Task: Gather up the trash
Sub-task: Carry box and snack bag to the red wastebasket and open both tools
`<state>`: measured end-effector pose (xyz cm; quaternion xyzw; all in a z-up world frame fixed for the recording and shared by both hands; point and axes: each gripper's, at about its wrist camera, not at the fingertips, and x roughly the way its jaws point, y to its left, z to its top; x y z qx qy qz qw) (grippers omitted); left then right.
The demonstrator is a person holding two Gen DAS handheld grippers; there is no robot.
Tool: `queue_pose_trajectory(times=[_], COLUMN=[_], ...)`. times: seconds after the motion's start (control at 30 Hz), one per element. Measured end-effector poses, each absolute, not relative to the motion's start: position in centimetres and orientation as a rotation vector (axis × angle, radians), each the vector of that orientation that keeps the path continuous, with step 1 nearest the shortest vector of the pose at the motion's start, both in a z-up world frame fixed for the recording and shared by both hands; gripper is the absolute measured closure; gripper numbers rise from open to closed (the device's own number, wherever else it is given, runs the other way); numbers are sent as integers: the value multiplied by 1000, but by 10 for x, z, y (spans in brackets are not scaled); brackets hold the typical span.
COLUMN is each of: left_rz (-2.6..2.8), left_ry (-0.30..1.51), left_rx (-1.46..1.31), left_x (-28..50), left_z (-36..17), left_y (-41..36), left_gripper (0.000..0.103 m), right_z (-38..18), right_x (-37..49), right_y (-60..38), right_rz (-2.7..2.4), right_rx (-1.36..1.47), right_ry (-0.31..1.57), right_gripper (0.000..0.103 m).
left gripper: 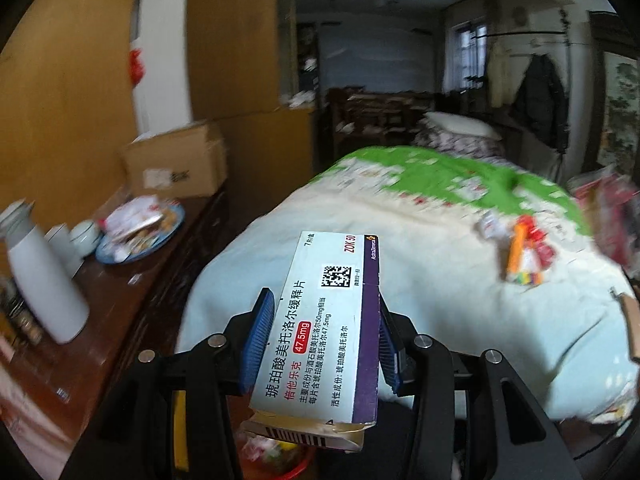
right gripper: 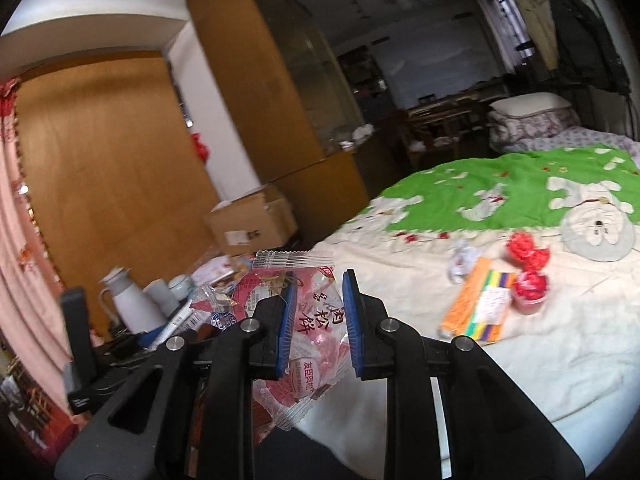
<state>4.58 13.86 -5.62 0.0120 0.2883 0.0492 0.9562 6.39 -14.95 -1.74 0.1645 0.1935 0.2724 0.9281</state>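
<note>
A stiff, light medicine box (left gripper: 320,328) was clamped by the left gripper (left gripper: 320,336); a crinkly wrapper (right gripper: 312,320) was pinched mid-body by the right gripper (right gripper: 316,320).

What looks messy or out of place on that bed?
Litter lies loose on the quilt: an orange packet, red crumpled wrappers and a small white scrap. The medicine box in the left claw has a torn end flap.

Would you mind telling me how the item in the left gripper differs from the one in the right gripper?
The left gripper holds a medicine box, rigid white-and-purple card; the right gripper holds a snack wrapper, crumpled clear-and-pink plastic. The box keeps flat faces and one torn end, whereas the wrapper sags below the jaws. Both are clamped above the bed.
</note>
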Motion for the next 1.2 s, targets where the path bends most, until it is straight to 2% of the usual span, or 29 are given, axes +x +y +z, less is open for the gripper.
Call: queue_pose_trajectory(times=[0.13, 0.2, 0.3, 0.43, 0.6, 0.9, 0.93, 0.97, 1.03, 1.2], left_rz=[141, 142, 160, 190, 291, 479, 497, 517, 540, 557], left_ry=[711, 777, 869, 931, 898, 888, 887, 887, 891, 900], left_rx=[-40, -84, -141, -199, -216, -275, -283, -295, -330, -409], left_x=[47, 51, 62, 71, 65, 36, 33, 29, 24, 16], left_z=[-88, -107, -137, -162, -169, -191, -193, -195, -200, -211], left_y=[185, 204, 228, 254, 283, 341, 347, 353, 367, 388], left_gripper=[52, 31, 17, 13, 7, 6, 6, 6, 6, 6], right_z=[-21, -27, -42, -61, -82, -122, -129, -140, -156, -172], right_x=[59, 60, 67, 81, 96, 103, 104, 107, 113, 113], right_y=[-128, -116, -93, -63, -12, 121, 134, 149, 168, 191], right_rz=[590, 604, 625, 654, 722, 906, 914, 919, 925, 906], right_rx=[306, 291, 272, 258, 208, -26, -53, -78, -97, -167], right_ry=[424, 451, 521, 622, 737, 913, 943, 991, 1060, 1099], right_gripper=[79, 79, 79, 79, 79, 75, 69, 58, 49, 49])
